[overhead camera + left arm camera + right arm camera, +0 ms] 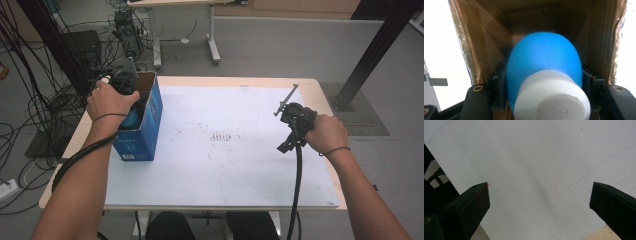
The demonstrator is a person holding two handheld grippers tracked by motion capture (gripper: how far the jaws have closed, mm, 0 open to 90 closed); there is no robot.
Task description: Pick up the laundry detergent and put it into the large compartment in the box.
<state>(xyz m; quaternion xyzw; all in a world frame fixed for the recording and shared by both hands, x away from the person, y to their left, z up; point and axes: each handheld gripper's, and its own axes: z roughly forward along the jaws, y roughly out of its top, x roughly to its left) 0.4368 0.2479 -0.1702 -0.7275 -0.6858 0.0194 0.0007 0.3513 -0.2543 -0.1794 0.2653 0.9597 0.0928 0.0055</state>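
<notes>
In the left gripper view, my left gripper [542, 80] is shut on a rounded blue object [544, 57] with a white cylindrical end [552, 97]. It holds the object inside an open cardboard box [481, 42]. From the high view, that box [147, 132] is blue outside and stands at the table's left. A hand and the left gripper [124, 84] reach into its top, where a bit of the blue object [133, 119] shows. My right gripper [292, 125] hangs over the white mat at the right. Its jaws [539, 202] stand wide open with nothing between them.
A white mat [225, 150] covers most of the table, with faint dark marks [222, 136] at its middle. The wooden table edge [330, 105] shows around it. Cables [30, 105] and equipment lie on the floor to the left, and another table's legs [212, 40] stand behind.
</notes>
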